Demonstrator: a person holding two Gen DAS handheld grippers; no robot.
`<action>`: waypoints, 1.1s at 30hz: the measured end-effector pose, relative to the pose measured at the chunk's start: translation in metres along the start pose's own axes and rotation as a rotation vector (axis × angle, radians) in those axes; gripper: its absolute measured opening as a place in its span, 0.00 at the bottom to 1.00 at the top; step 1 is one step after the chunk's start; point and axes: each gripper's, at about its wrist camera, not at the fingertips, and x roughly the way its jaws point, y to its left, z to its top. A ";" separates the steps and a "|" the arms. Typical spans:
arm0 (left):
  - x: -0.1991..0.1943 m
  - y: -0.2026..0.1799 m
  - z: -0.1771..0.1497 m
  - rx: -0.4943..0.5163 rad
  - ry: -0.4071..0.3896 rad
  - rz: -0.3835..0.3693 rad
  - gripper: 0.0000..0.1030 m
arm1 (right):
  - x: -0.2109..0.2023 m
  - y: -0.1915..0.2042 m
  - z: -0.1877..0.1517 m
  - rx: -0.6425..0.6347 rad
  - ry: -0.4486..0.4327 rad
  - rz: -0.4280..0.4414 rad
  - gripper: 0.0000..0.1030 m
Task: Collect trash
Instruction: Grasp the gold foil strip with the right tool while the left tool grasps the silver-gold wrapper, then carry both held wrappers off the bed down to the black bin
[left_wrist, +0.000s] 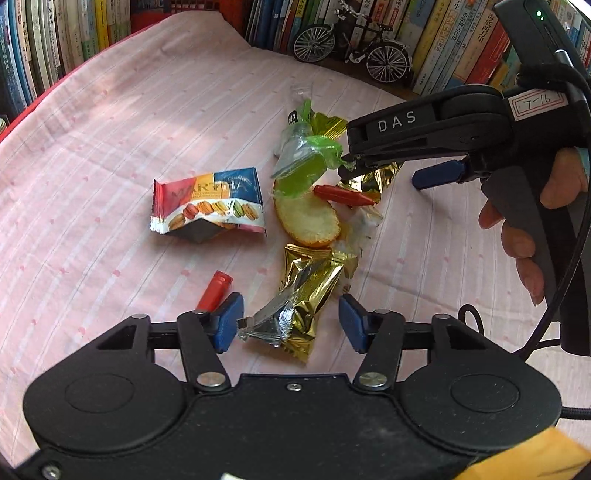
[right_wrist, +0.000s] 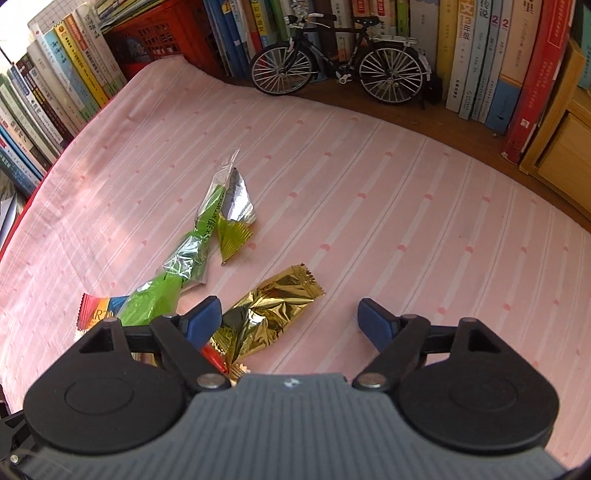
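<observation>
From the left wrist, the left gripper (left_wrist: 288, 321) hangs low over the pink striped cloth (left_wrist: 110, 147) with its jaws apart and a crumpled gold foil wrapper (left_wrist: 303, 295) lying between them; the left pad looks to be at the wrapper's silvery torn end, though whether it presses I cannot tell. Just ahead of the fingers lie a piece of orange peel (left_wrist: 306, 218) and a red cap (left_wrist: 343, 195); ahead and to the left sits a macaron packet (left_wrist: 210, 205), and a second red cap (left_wrist: 216, 290) lies just outside the left finger. Further ahead, the right gripper (left_wrist: 384, 171) reaches in from the right over a green plastic wrapper (left_wrist: 303, 158). From the right wrist, the right gripper (right_wrist: 288, 317) stands wide apart and empty, with another gold foil wrapper (right_wrist: 273, 314) just inside its left finger and the green wrapper stretching ahead and left. These wrappers should be featherlight, slick and springy; pinching a thick crumpled fold mid-body is likely surer than a flat sealed edge.
</observation>
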 end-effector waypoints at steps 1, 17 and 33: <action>-0.001 0.000 -0.001 -0.004 -0.006 0.001 0.46 | 0.000 0.002 0.000 -0.012 0.000 0.000 0.86; -0.032 0.008 0.000 -0.081 -0.036 -0.012 0.24 | -0.026 -0.010 -0.013 0.066 -0.065 0.102 0.25; -0.105 0.017 -0.029 -0.116 -0.120 -0.008 0.24 | -0.105 0.001 -0.066 0.095 -0.146 0.112 0.25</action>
